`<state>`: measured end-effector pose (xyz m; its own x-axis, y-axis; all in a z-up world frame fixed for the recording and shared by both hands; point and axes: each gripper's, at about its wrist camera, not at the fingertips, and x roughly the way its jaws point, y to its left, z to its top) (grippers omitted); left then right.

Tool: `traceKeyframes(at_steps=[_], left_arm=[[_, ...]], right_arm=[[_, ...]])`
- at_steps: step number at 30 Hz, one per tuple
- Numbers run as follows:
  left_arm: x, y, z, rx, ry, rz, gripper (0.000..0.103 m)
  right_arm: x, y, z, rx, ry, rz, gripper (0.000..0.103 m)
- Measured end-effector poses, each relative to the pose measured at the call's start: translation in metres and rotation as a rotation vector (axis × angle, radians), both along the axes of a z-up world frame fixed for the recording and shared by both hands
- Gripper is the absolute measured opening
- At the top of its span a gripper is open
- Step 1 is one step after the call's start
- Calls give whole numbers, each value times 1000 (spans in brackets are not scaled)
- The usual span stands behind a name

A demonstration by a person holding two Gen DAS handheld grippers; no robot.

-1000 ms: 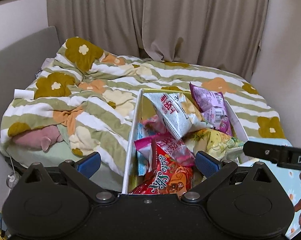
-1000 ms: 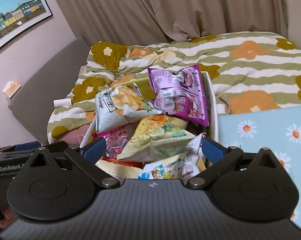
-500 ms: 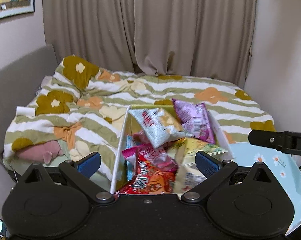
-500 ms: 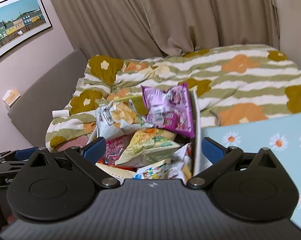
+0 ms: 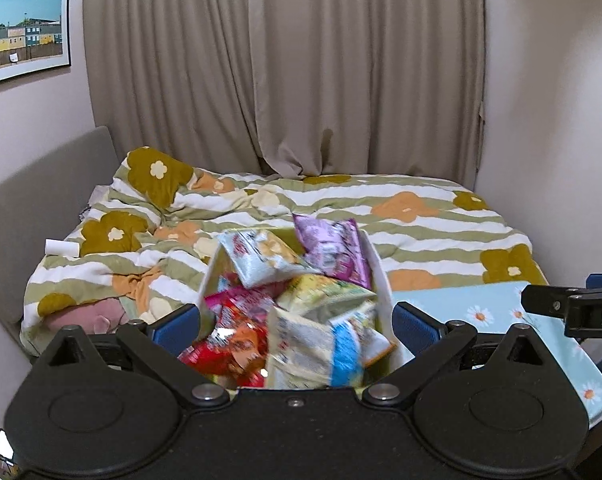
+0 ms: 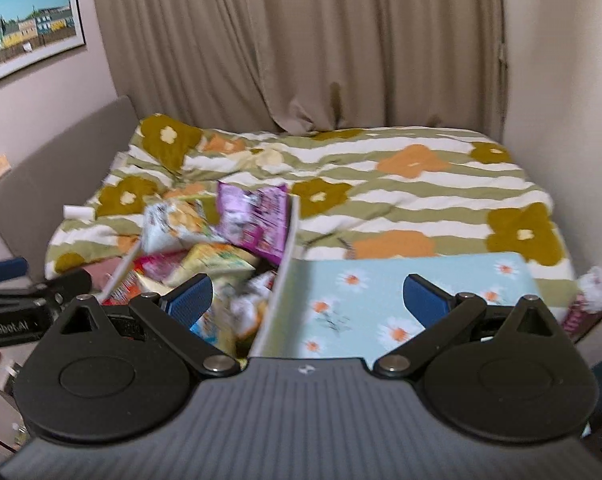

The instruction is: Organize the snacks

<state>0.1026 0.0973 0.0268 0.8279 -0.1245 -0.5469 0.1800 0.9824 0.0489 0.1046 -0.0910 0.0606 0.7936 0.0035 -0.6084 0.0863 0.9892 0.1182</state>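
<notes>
A white open box (image 5: 377,270) crammed with snack bags lies on the bed. Among them are a purple bag (image 5: 333,246), a pale bag (image 5: 261,258), a yellow-green bag (image 5: 325,292) and a red bag (image 5: 229,340). My left gripper (image 5: 297,326) is open just short of the box, with the near bags showing between its fingers. My right gripper (image 6: 307,300) is also open, and the box's right wall (image 6: 289,248) runs between its fingers. The purple bag (image 6: 257,220) sticks up at the back. A light-blue daisy-print panel (image 6: 381,292) lies right of the box.
The flowered, striped duvet (image 5: 421,216) covers the bed, with a grey headboard (image 5: 29,208) on the left and beige curtains (image 5: 301,80) behind. A pink plush toy (image 5: 89,316) and a white roll (image 5: 63,247) lie at the left. A wall (image 5: 549,120) closes the right side.
Both grippers have drawn back and tilted up, so the box looks smaller and lower. The right gripper has shifted right, over the box's right wall and the daisy panel.
</notes>
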Motion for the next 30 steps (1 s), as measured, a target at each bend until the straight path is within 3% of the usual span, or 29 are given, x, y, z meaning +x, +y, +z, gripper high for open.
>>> traceKeyframes(at_steps=[15, 30], left_arm=[[-47, -23, -28, 45, 17, -25, 103], [-51, -26, -34, 51, 30, -42, 103]], right_arm=[[-58, -27, -34, -42, 109, -101, 103], [-63, -29, -43, -38, 132, -116, 103]])
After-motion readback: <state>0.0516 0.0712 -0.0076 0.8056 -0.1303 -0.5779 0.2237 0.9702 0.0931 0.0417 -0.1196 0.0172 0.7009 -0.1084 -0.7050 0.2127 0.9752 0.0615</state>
